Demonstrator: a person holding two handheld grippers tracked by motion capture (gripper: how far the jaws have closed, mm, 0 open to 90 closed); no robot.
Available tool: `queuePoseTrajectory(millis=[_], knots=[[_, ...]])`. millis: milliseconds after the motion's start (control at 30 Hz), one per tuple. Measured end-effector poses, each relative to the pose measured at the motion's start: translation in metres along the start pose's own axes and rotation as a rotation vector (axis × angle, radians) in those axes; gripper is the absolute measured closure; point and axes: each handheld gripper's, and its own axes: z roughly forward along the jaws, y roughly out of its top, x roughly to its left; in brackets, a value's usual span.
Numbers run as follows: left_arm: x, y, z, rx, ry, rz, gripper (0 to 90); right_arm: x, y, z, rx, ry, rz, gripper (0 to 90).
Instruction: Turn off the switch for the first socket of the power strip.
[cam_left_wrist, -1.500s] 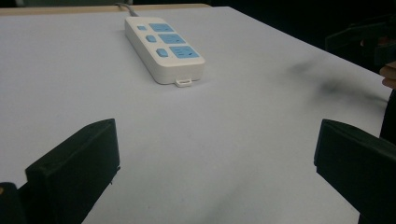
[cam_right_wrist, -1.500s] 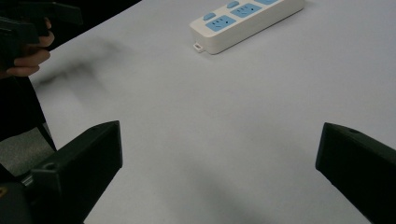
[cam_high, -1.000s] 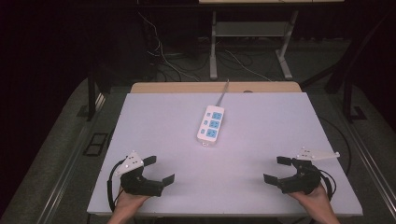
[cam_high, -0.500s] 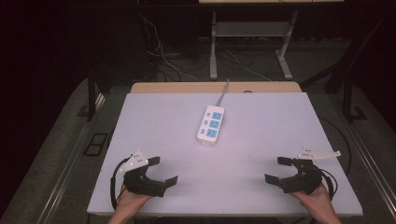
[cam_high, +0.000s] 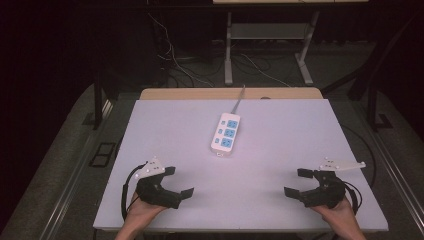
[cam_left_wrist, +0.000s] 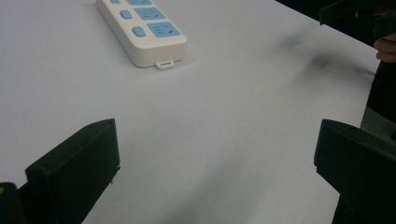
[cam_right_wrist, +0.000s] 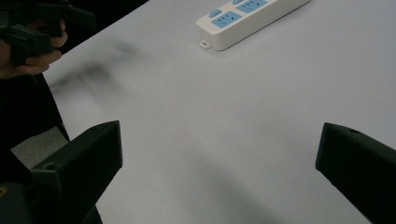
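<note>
Nothing started yet. Left hand-held gripper (cam_high: 174, 183) at 7 o'clock, right hand-held gripper (cam_high: 298, 183) at 5, both gaping wide, holding nothing. Power strip (cam_high: 226, 135) lying untouched mid-counter (cam_high: 300, 130), well apart from both.

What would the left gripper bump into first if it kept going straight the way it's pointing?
Probably nothing on the table. The left gripper, jaws open, points across bare tabletop toward the right hand; the power strip sits off to one side of that line. Depth is hard to judge.
</note>
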Motion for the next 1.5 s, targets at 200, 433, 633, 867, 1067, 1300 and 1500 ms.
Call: queuePoseTrajectory(millis=[200,433,633,867,1067,1300,1500], knots=[[0.002,0.01,0.001,0.01,-0.009,0.011,0.0,0.0,-0.001,0.0,0.001,0.0,0.005,0.3],[0.001,0.021,0.005,0.036,-0.029,0.033,0.0,0.0,-0.001,0.001,0.004,0.002,0.005,0.3],[-0.001,0.031,0.007,0.057,-0.047,0.058,0.0,-0.001,0.0,0.003,0.003,0.01,0.003,0.3],[0.002,0.044,0.014,0.079,-0.06,0.07,0.0,-0.001,0.001,0.004,0.004,0.016,0.002,0.3],[0.005,0.053,0.017,0.09,-0.07,0.078,0.0,-0.001,0.001,0.003,0.003,0.015,0.002,0.3],[0.007,0.066,0.02,0.106,-0.078,0.091,0.0,-0.001,0.001,0.004,0.008,0.018,0.002,0.3],[0.011,0.075,0.021,0.116,-0.084,0.099,0.0,-0.001,0.001,0.003,0.007,0.018,0.001,0.3]])
